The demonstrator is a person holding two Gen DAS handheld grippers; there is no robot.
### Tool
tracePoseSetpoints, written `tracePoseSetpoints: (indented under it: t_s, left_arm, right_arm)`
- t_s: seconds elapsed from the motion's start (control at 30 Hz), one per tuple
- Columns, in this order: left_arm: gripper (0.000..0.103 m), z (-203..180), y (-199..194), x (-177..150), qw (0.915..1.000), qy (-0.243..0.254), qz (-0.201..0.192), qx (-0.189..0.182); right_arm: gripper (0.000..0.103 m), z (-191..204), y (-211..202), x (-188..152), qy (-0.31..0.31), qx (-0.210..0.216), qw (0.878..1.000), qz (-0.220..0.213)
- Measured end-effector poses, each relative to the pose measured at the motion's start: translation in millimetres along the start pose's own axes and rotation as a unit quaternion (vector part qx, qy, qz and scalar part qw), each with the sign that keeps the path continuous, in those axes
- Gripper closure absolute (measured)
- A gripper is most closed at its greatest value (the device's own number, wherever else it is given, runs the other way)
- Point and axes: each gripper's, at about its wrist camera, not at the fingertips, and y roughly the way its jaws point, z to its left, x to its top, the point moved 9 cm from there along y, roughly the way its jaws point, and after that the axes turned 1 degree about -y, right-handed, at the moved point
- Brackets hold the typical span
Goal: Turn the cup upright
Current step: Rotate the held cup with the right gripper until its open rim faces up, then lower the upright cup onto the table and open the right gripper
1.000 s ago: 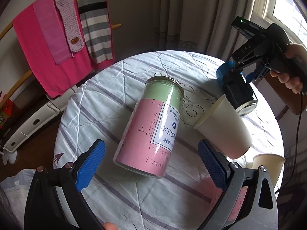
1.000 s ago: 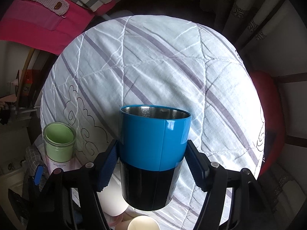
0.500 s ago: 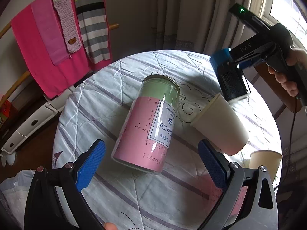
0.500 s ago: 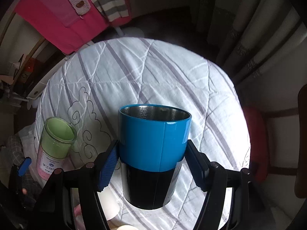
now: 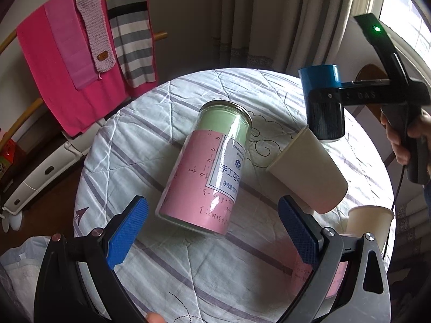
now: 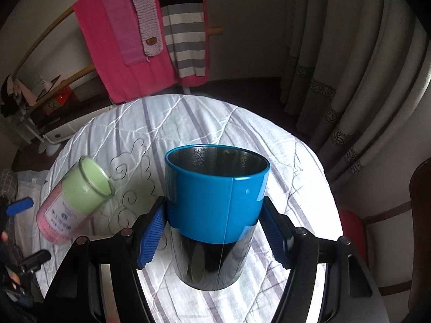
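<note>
My right gripper (image 6: 214, 228) is shut on a blue and black metal cup (image 6: 215, 204) and holds it nearly upright, mouth up, above the round table. In the left wrist view the same cup (image 5: 322, 102) hangs in that gripper (image 5: 326, 95) over the table's far right side. My left gripper (image 5: 212, 226) is open and empty, low over the near part of the table, its blue pads (image 5: 126, 231) wide apart.
A pink and green jar (image 5: 210, 167) stands on the quilted striped tablecloth (image 5: 129, 145). A paper cup (image 5: 307, 172) stands beside it, another paper cup (image 5: 369, 220) at the right edge. Pink and striped cloths (image 5: 80, 53) hang behind; curtains (image 6: 350, 67) at the right.
My right gripper has lifted the blue cup off the table and turned it from tilted mouth-down to nearly upright. The left gripper has stayed open and almost still.
</note>
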Motion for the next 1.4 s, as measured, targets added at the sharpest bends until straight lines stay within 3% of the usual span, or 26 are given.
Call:
tracePoseSetpoints:
  t_s: [0.8, 1.17, 1.4]
  left_arm:
    - [0.004, -7, -11, -11, 1.0000, -0.001, 0.002, 0.007]
    - [0.004, -7, -13, -14, 1.0000, -0.001, 0.005, 0.007]
    - [0.004, -8, -14, -15, 1.0000, -0.001, 0.006, 0.004]
  right_arm:
    - [0.035, 15, -37, -42, -0.053, -0.023, 0.994, -0.088]
    - [0.035, 23, -38, -43, -0.080, -0.052, 0.992, -0.082]
    - [0.035, 20, -39, -44, -0.068, -0.048, 0.994, -0.077]
